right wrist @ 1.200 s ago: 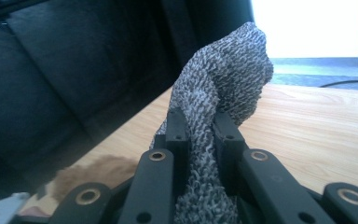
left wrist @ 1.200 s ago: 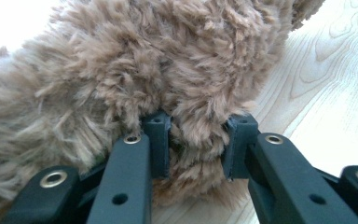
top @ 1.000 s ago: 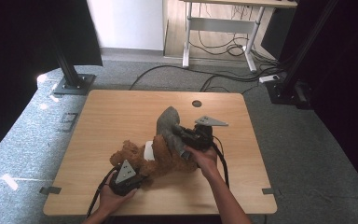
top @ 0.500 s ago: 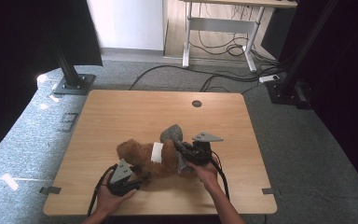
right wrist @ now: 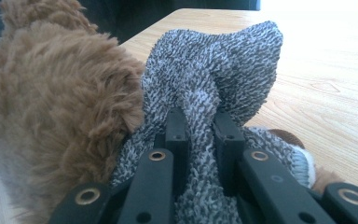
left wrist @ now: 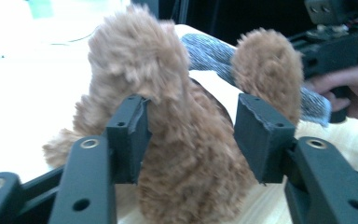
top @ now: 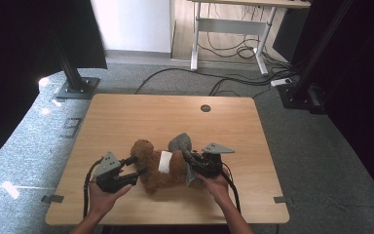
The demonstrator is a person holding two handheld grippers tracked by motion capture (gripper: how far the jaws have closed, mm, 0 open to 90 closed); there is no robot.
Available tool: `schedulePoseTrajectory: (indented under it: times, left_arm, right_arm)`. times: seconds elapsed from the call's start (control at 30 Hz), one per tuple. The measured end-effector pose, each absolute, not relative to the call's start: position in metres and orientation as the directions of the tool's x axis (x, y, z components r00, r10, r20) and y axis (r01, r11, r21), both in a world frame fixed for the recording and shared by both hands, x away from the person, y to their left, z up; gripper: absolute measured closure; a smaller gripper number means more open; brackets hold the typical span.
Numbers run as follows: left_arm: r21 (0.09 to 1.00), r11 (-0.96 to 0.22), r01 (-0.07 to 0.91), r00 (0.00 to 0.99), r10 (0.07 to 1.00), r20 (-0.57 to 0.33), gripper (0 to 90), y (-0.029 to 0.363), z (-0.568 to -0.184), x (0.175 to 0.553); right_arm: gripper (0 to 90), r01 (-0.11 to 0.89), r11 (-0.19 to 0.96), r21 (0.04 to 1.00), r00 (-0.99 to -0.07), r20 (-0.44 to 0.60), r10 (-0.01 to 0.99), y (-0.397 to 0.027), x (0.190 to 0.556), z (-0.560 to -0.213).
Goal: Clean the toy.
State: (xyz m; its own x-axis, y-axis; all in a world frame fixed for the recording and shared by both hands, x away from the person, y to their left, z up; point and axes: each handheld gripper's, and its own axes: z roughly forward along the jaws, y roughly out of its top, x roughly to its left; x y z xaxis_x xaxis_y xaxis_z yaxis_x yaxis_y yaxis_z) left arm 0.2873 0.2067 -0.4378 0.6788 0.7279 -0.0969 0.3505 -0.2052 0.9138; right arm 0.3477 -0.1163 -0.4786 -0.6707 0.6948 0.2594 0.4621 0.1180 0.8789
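Observation:
A brown plush toy with a white patch lies on the wooden table near its front edge. A grey knitted cloth covers its right end. My right gripper is shut on that cloth, and the right gripper view shows the knit pinched between the jaws beside the fur. At the toy's left end my left gripper stands open; its jaws have just been opening. In the left gripper view a furry part sits between the parted pads, the left pad brushing the fur.
A round cable hole lies at the table's far side. Black stand bases sit on the floor at the left and right, with cables between them and a desk frame behind. Bare tabletop lies beyond the toy.
The toy and the grey cloth came down from a raised pose and now lie flat. The left gripper's jaws parted off the fur and drew back a little to the left.

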Motion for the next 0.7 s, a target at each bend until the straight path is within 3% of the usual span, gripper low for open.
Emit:
schedulePoseTrajectory:
  times: [0.27,0.4,0.63,0.67,0.7]
  left_arm:
    - [0.878,-0.215,0.427,0.629,0.769,-0.118,26.7,0.202,-0.429,0.318]
    - [0.86,-0.226,0.458,0.635,0.76,-0.138,25.5,0.198,-0.433,0.333]
    - [0.85,-0.25,0.464,0.652,0.745,-0.137,47.6,0.197,-0.439,0.334]
    - [0.848,-0.251,0.466,0.652,0.745,-0.138,47.6,0.198,-0.44,0.333]
    - [0.839,-0.263,0.477,0.663,0.734,-0.146,53.4,0.199,-0.443,0.332]
  right_arm:
    - [79.7,0.46,0.121,0.879,-0.674,0.258,0.692,-0.116,0.346,-0.479]
    - [79.7,0.456,0.125,0.881,-0.678,0.254,0.689,-0.116,0.345,-0.479]
    - [79.7,0.456,0.122,0.881,-0.679,0.257,0.688,-0.116,0.343,-0.479]
    - [79.7,0.456,0.122,0.881,-0.679,0.257,0.688,-0.116,0.343,-0.479]
    - [79.7,0.456,0.121,0.882,-0.679,0.256,0.688,-0.116,0.342,-0.479]
